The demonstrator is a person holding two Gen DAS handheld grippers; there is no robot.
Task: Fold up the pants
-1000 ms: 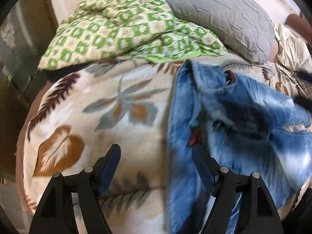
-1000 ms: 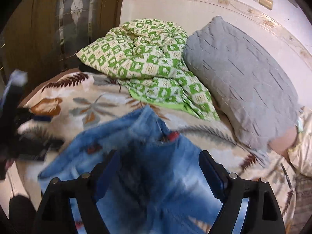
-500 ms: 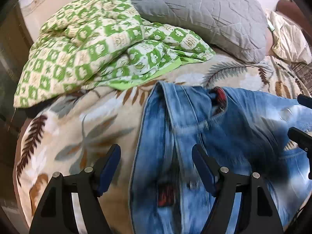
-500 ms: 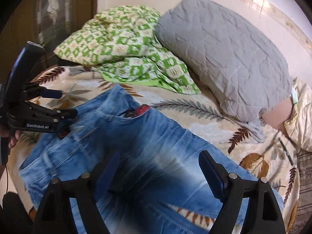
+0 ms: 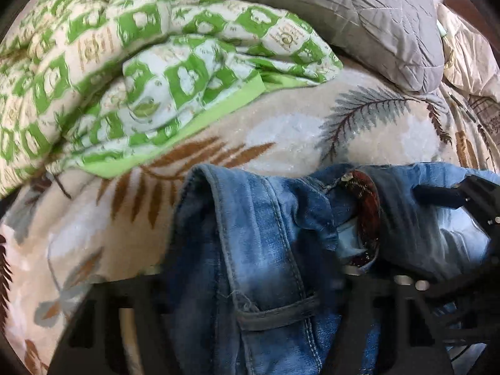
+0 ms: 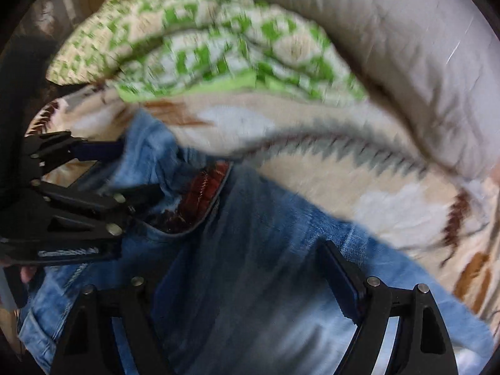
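A pair of blue jeans (image 5: 265,243) lies on a bed (image 5: 297,131) covered in a leaf-print blanket. A green quilt (image 5: 140,72) and a grey pillow (image 5: 359,15) sit at the far side.

Since a second ago, both tools have come down from above the bed to the waistband. The left tool (image 6: 103,172) has moved across from bare blanket to sit over the jeans. Its jaws have just been closing, and the waistband fold lies between them. In its own view the fingers are smeared dark by blur, so a firm pinch cannot be confirmed. The right tool (image 6: 250,281) has jaws wide apart, with nothing held, hovering low over the denim near the dark red patch (image 6: 206,187) inside the waistband.

This looks like the start of the task: the hands are taking hold of the waist, and no fold is made yet.

The waistband points toward the quilt and pillow. The jeans' long axis appears to run from there back toward the person, with the legs passing under the cameras and out of sight. The denim at the waist is bunched, not flat.
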